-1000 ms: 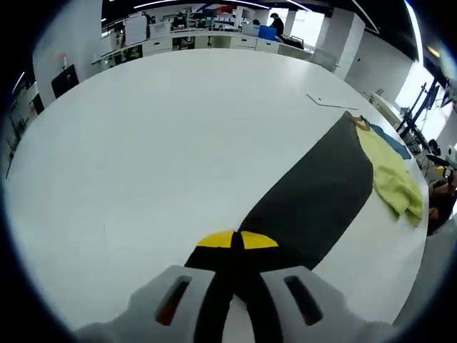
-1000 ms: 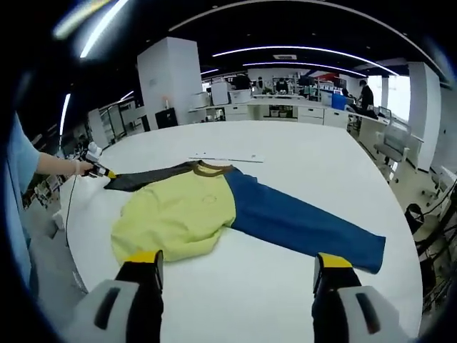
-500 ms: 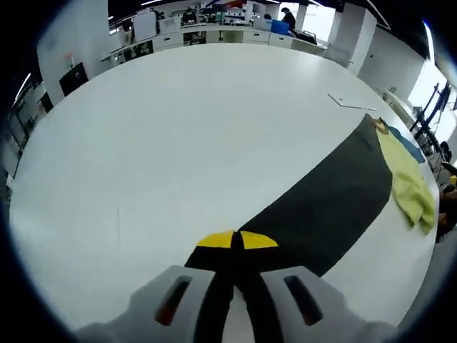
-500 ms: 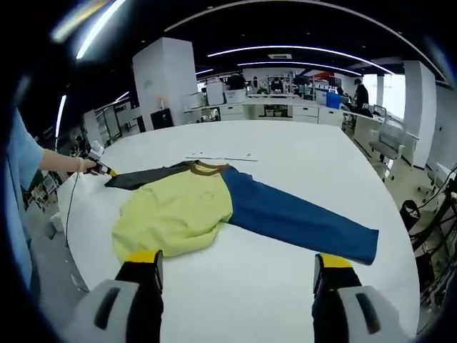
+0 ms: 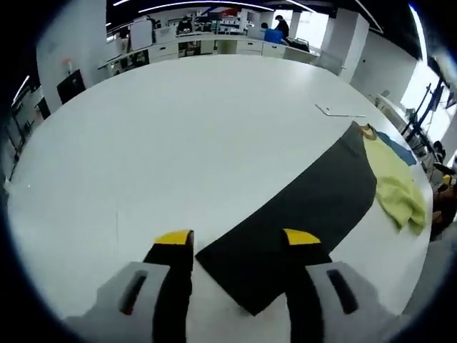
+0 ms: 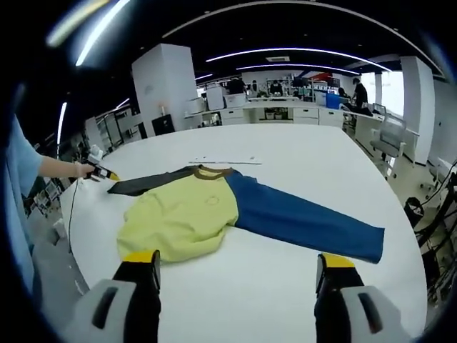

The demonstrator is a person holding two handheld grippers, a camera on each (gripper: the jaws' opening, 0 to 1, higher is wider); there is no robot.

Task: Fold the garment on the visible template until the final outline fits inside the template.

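Currently the long-sleeved garment with yellow body, black sleeve and blue sleeve (image 6: 214, 211) is laid flat on the white round table (image 5: 164, 136). The left gripper (image 5: 238, 239) is spread open, the black sleeve's cuff (image 5: 243, 275) lying loose between its jaws. The right gripper (image 6: 232, 259) is open too, held empty, the garment seen ahead beyond its jaws.

Left gripper view: my camera sits low over the counter (image 5: 178, 121), close, facing along the garment (image 5: 300, 214). Right gripper view: farther back, facing the same garment (image 6: 214, 211).
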